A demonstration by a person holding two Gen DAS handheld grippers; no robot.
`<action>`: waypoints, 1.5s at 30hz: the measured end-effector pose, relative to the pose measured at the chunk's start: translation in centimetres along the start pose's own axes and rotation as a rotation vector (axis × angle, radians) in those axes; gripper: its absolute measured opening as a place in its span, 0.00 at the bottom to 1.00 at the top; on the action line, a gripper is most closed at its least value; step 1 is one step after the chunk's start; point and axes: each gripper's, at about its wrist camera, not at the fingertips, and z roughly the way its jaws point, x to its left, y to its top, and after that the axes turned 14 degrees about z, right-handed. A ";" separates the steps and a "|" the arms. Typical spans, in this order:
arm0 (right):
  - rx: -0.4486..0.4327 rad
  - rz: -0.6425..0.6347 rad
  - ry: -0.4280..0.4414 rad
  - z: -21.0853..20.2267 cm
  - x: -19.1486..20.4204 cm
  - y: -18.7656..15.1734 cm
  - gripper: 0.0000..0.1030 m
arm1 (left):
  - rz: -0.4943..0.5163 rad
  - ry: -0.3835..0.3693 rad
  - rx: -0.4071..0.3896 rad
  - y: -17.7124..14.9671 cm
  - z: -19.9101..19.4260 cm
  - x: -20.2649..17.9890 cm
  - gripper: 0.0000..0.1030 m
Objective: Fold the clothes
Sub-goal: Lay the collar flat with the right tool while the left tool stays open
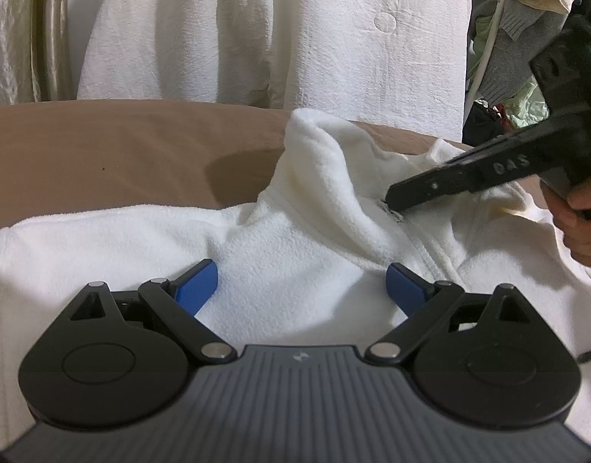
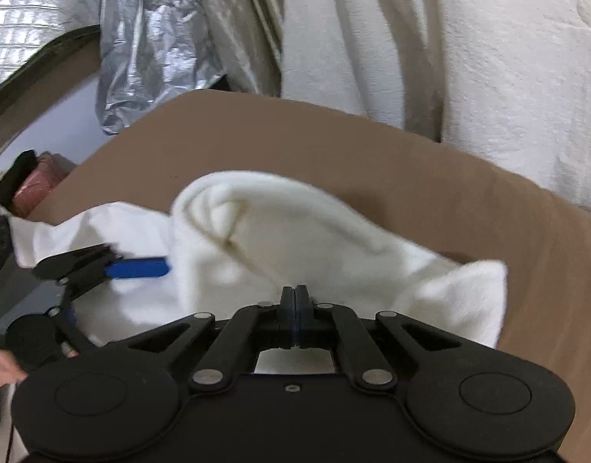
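Note:
A white fleece zip-up garment [image 1: 295, 254] lies on a brown surface [image 1: 102, 154], its collar standing up. My left gripper [image 1: 301, 283] is open, its blue pads resting on the fleece on both sides of a flat stretch below the collar. My right gripper [image 2: 294, 297] is shut on the garment [image 2: 295, 231] at the collar edge by the zipper and lifts it a little. In the left wrist view the right gripper [image 1: 391, 202] comes in from the right, tips at the zipper. In the right wrist view the left gripper [image 2: 141, 268] shows at the left.
White textured cloth [image 1: 334, 31] hangs behind the brown surface. A pile of clothes [image 1: 526, 58] sits at the far right. Silver foil-like cloth [image 2: 149, 46] and a reddish object [image 2: 37, 185] lie beyond the surface's left edge.

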 end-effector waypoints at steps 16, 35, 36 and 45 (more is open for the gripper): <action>-0.121 -0.585 -0.369 3.1 5.9 -5.3 0.09 | 0.038 0.027 0.017 0.2 0.1 -0.6 0.93; -0.165 -0.453 -0.502 2.7 2.0 -0.1 0.86 | 0.036 0.017 0.002 -0.2 -0.1 -0.6 0.94; -0.186 -0.445 -0.565 2.9 1.8 0.1 0.86 | 0.035 0.016 0.003 -0.2 -0.1 -0.7 0.94; -0.317 -0.213 -0.517 -2.1 1.8 -0.3 0.55 | -0.015 0.026 0.056 1.0 -1.4 -0.4 0.93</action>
